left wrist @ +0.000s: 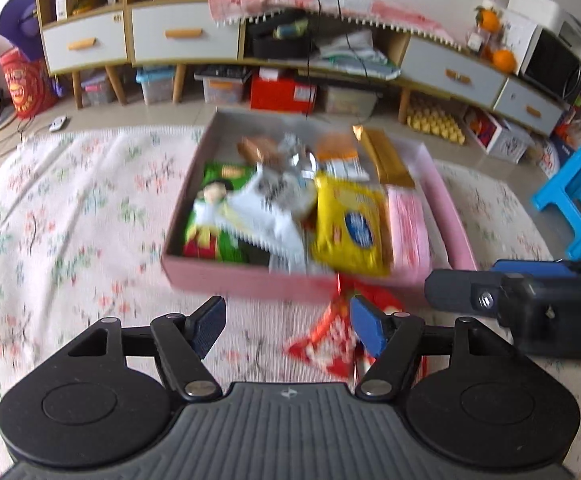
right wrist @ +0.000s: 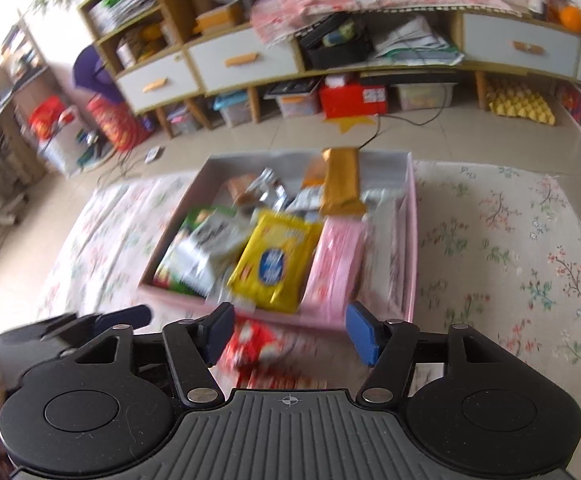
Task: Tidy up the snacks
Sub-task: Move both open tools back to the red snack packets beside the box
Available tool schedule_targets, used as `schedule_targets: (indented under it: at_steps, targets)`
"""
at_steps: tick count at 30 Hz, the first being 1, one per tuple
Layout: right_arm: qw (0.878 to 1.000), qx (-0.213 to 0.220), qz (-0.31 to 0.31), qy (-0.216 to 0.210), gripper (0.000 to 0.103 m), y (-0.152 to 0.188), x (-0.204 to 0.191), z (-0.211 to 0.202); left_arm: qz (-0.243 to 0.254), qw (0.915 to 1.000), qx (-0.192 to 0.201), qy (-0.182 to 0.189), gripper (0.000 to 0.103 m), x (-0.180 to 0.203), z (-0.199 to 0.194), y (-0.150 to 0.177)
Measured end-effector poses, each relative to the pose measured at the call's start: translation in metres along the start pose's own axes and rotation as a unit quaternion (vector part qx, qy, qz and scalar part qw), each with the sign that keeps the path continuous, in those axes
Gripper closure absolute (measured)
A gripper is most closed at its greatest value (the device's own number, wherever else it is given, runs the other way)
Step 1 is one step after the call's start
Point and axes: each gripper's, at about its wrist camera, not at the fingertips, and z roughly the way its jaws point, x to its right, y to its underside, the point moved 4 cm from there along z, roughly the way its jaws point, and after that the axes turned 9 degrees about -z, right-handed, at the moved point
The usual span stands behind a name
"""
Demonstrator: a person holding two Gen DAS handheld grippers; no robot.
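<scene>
The red snack bag [right wrist: 256, 344] lay on the table [right wrist: 510, 240] at 6 o'clock from the pink box [right wrist: 412, 240], just beyond the right hand-held gripper [right wrist: 290, 334], whose jaws stood apart, holding nothing.

Tiled floor [right wrist: 290, 136], long drawer cabinet [left wrist: 186, 34]

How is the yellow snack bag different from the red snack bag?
The yellow snack bag lies inside the pink box, while the red snack bag lies outside it on the flowery cloth. The yellow one has a blue round badge; the red one has white markings. The yellow one sits among other snacks; the red one lies alone, nearest the claws. Both are soft, sealed packets.
</scene>
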Motion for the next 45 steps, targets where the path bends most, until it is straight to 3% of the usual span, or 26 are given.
schedule_targets:
  at_steps: [4, 9, 13, 23, 35, 45]
  targets:
    - [0.999, 0.002, -0.033, 0.017, 0.024, 0.014, -0.010, -0.015, 0.027, 0.9996, -0.008, -0.010, 0.029, 0.001, -0.003, 0.012]
    - [1.000, -0.005, -0.025, 0.007, 0.022, 0.030, -0.010, -0.023, 0.050, 0.9986, -0.011, -0.012, 0.023, 0.003, -0.012, 0.024]
    - [1.000, -0.006, -0.025, 0.016, 0.022, 0.040, -0.007, -0.030, 0.037, 0.9993, -0.009, 0.000, 0.018, -0.004, -0.016, 0.022]
    - [0.994, -0.040, -0.098, 0.030, 0.022, 0.067, -0.005, -0.014, -0.013, 0.9998, -0.007, 0.015, 0.018, -0.018, -0.009, 0.023]
    - [0.987, -0.062, -0.150, 0.021, 0.022, 0.078, -0.021, 0.004, 0.004, 0.9999, -0.008, 0.015, 0.013, -0.008, 0.004, 0.024]
    - [0.985, -0.069, -0.158, 0.013, 0.022, 0.082, -0.025, 0.006, 0.025, 0.9994, -0.008, 0.023, 0.013, 0.006, 0.017, 0.023]
